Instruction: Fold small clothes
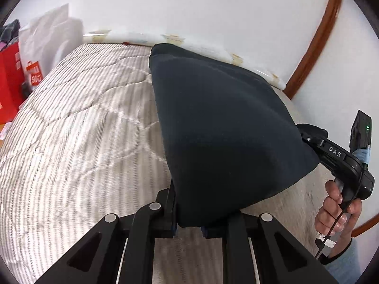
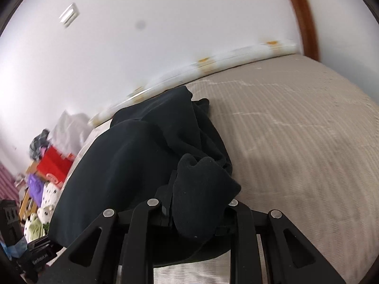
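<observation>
The left gripper (image 1: 189, 227) has its jaws clenched on one corner of the dark garment (image 1: 225, 127), which stretches up from them as a smooth, taut sheet above the striped bed (image 1: 71, 142). The right gripper (image 2: 196, 215) pinches another bunched corner, and there the cloth lies in folds on the bed.

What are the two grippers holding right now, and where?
Both grip the dark navy fleece garment: left gripper at a bottom corner, right gripper on a bunched edge.
</observation>
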`<state>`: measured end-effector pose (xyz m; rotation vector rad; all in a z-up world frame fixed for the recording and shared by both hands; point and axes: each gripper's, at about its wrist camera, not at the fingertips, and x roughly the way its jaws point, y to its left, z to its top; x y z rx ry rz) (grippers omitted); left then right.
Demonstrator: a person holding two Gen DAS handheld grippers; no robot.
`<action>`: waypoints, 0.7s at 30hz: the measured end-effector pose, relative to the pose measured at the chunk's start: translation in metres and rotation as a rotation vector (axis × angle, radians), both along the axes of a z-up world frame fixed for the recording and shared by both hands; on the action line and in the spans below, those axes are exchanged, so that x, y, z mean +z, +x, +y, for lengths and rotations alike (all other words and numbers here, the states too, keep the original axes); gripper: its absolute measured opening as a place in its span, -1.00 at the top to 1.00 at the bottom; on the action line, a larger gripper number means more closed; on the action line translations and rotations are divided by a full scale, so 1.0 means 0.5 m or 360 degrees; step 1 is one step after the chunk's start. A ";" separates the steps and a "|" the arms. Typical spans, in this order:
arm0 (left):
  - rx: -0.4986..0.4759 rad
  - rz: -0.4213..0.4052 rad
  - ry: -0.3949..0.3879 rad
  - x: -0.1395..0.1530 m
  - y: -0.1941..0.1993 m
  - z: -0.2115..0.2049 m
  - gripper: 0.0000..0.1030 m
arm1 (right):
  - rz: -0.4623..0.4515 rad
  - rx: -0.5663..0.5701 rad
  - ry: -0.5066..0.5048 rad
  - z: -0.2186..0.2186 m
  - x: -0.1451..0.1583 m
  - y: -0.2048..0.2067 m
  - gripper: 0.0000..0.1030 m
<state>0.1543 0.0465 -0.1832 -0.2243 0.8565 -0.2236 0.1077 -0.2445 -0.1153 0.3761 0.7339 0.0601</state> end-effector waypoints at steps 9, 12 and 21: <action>-0.0020 0.0029 0.0044 -0.018 0.009 -0.013 0.66 | -0.0027 0.0100 -0.0036 -0.003 0.002 -0.067 0.43; -0.0038 0.0037 0.0033 -0.021 -0.016 -0.002 0.56 | -0.0061 0.0114 -0.0117 -0.008 0.016 -0.099 0.32; -0.0124 0.0004 -0.0050 0.018 -0.091 -0.001 0.18 | -0.0375 0.0153 -0.0246 0.026 0.104 -0.142 0.27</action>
